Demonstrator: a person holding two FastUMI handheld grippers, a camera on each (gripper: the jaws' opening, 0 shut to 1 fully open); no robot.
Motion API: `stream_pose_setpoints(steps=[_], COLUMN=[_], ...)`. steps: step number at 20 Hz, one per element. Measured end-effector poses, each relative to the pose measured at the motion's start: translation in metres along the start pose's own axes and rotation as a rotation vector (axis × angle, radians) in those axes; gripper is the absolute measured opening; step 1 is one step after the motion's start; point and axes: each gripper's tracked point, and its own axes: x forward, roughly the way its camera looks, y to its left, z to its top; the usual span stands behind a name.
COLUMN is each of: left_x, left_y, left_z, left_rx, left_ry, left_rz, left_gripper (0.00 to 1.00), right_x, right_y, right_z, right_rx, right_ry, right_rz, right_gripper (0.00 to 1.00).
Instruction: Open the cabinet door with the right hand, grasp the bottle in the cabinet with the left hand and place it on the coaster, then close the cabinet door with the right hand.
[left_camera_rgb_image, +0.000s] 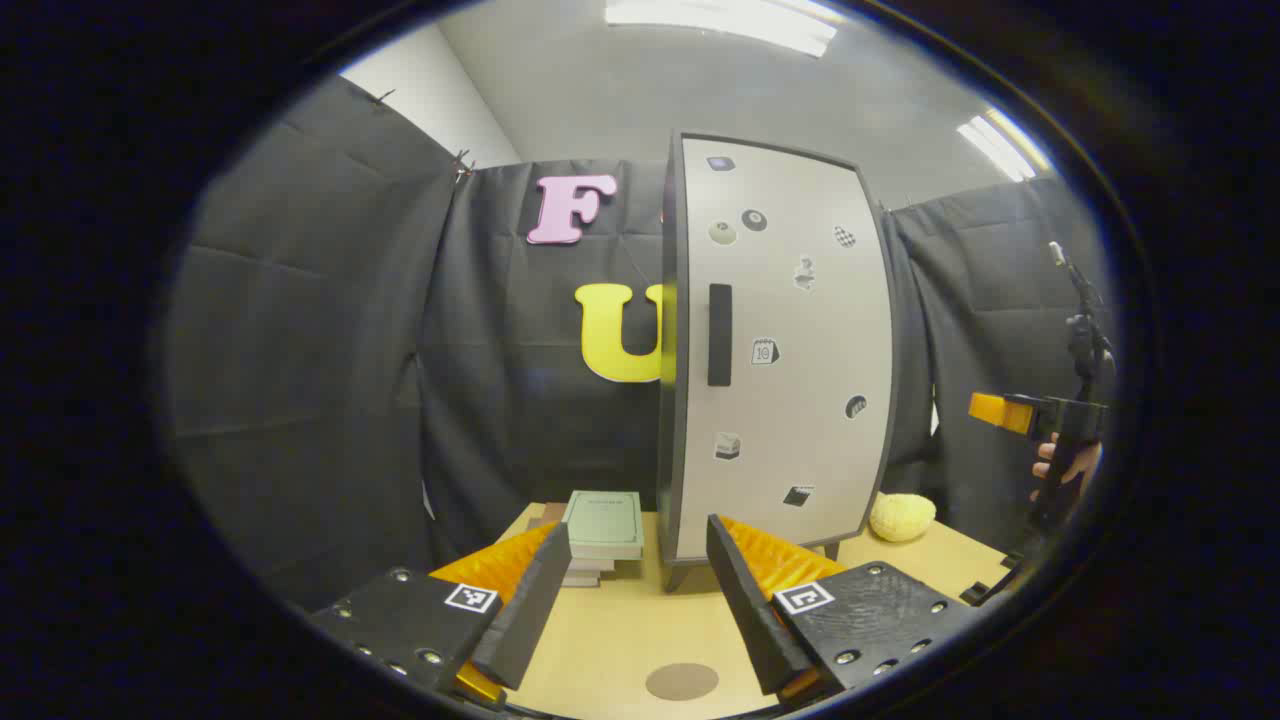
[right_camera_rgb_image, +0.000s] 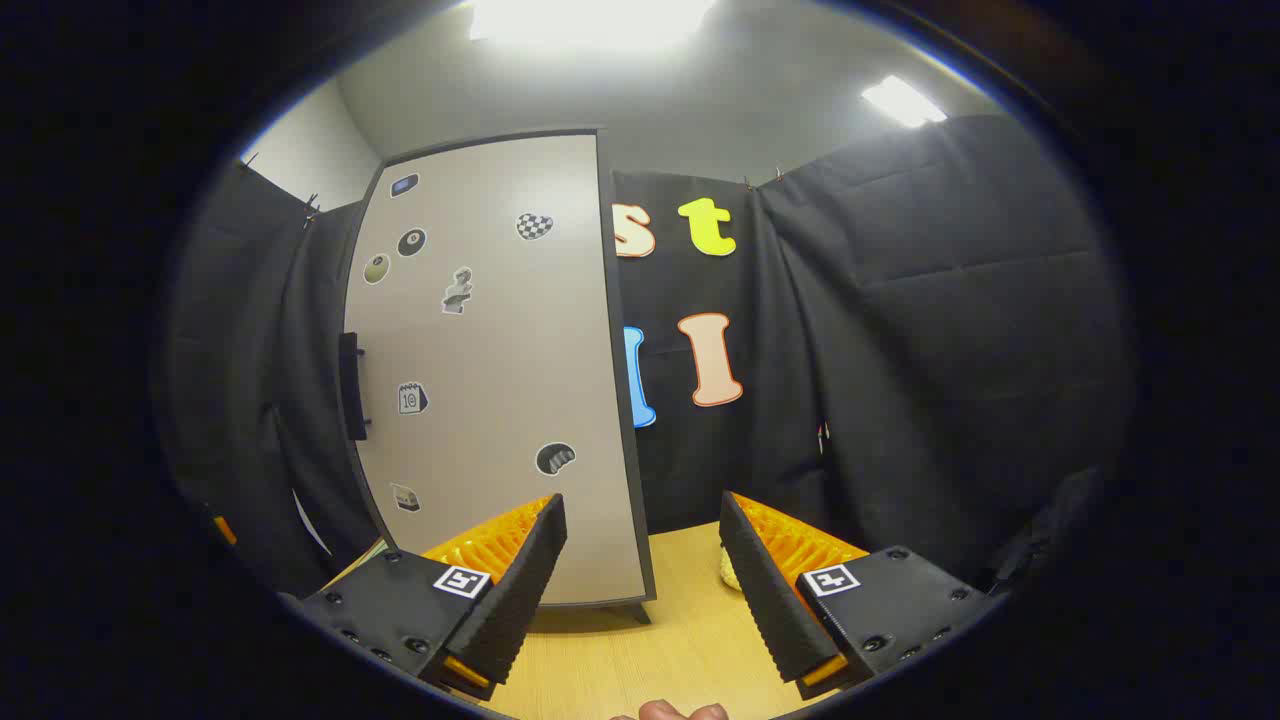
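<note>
A tall cabinet with a pale grey, sticker-dotted door (left_camera_rgb_image: 790, 360) stands on the wooden table, door closed, its dark vertical handle (left_camera_rgb_image: 719, 334) near the door's left edge. A round brown coaster (left_camera_rgb_image: 681, 681) lies on the table just in front of my left gripper (left_camera_rgb_image: 632, 585), which is open and holds nothing. In the right gripper view the same door (right_camera_rgb_image: 490, 370) rises ahead on the left, with its handle (right_camera_rgb_image: 350, 386) at the far left edge. My right gripper (right_camera_rgb_image: 640, 565) is open and apart from the door. It also shows far right in the left gripper view (left_camera_rgb_image: 1000, 410), held by a hand.
A stack of books (left_camera_rgb_image: 603, 527) sits left of the cabinet. A yellow sponge-like ball (left_camera_rgb_image: 902, 516) lies to its right on the table, and is partly seen behind my right gripper's finger (right_camera_rgb_image: 729, 572). Black cloth walls close in around the table (left_camera_rgb_image: 620, 640).
</note>
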Motion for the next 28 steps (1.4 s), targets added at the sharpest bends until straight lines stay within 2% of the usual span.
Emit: stream_pose_setpoints(steps=[1, 2, 5, 7, 8, 12, 13, 14, 15, 17, 20, 24, 25, 26, 27, 28], left_x=[-0.001, 0.000, 0.002, 0.003, 0.002, 0.005, 0.006, 0.007, 0.009, 0.009, 0.007, -0.004, -0.006, -0.009, -0.012, -0.015], left_y=[0.003, 0.004, 0.012, 0.013, 0.013, 0.016, 0.017, 0.017, 0.019, 0.022, 0.028, 0.036, 0.039, 0.041, 0.043, 0.043], left_z=[-0.001, 0.000, 0.002, 0.002, 0.001, -0.005, -0.005, -0.005, -0.005, -0.004, -0.008, -0.028, -0.033, -0.036, -0.039, -0.044], left_rx=[0.001, 0.006, 0.012, -0.002, -0.009, -0.009, -0.010, -0.012, -0.014, -0.016, -0.017, -0.018, -0.018, -0.022, -0.033, -0.045], left_ry=[0.006, 0.005, 0.001, 0.001, 0.001, 0.015, 0.014, 0.015, 0.016, 0.011, 0.004, 0.035, 0.043, 0.049, 0.055, 0.060], left_rz=[-0.004, -0.007, -0.006, -0.008, -0.011, -0.013, -0.013, -0.012, -0.010, -0.003, 0.025, 0.056, 0.063, 0.069, 0.073, 0.076], left_gripper=[0.82, 0.85, 0.85, 0.87, 0.82, 0.85, 0.82, 0.84, 0.82, 0.84, 0.82, 0.82, 0.85, 0.82, 0.85, 0.85], right_x=[-0.001, -0.002, -0.007, -0.009, -0.010, -0.010, -0.010, -0.009, -0.009, -0.007, 0.007, 0.026, 0.032, 0.038, 0.043, 0.050], right_y=[0.004, 0.009, 0.023, 0.030, 0.033, 0.042, 0.044, 0.046, 0.049, 0.053, 0.050, 0.069, 0.076, 0.084, 0.093, 0.102], right_z=[-0.002, -0.005, -0.008, -0.010, -0.011, -0.011, -0.010, -0.010, -0.009, -0.007, 0.001, 0.023, 0.029, 0.037, 0.045, 0.052], right_rx=[-0.002, -0.004, -0.016, -0.034, -0.038, -0.036, -0.037, -0.038, -0.039, -0.047, -0.111, -0.055, -0.044, -0.029, -0.016, -0.006], right_ry=[0.008, 0.018, 0.029, 0.039, 0.043, 0.050, 0.051, 0.050, 0.049, 0.049, 0.054, 0.069, 0.072, 0.071, 0.073, 0.075], right_rz=[0.007, 0.012, 0.039, 0.053, 0.058, 0.072, 0.076, 0.079, 0.085, 0.098, 0.085, 0.133, 0.148, 0.162, 0.178, 0.190], right_gripper=[0.93, 0.98, 0.93, 0.93, 0.93, 0.93, 0.93, 0.98, 0.93, 0.93, 0.98, 0.94, 0.98, 0.94, 0.98, 0.94])
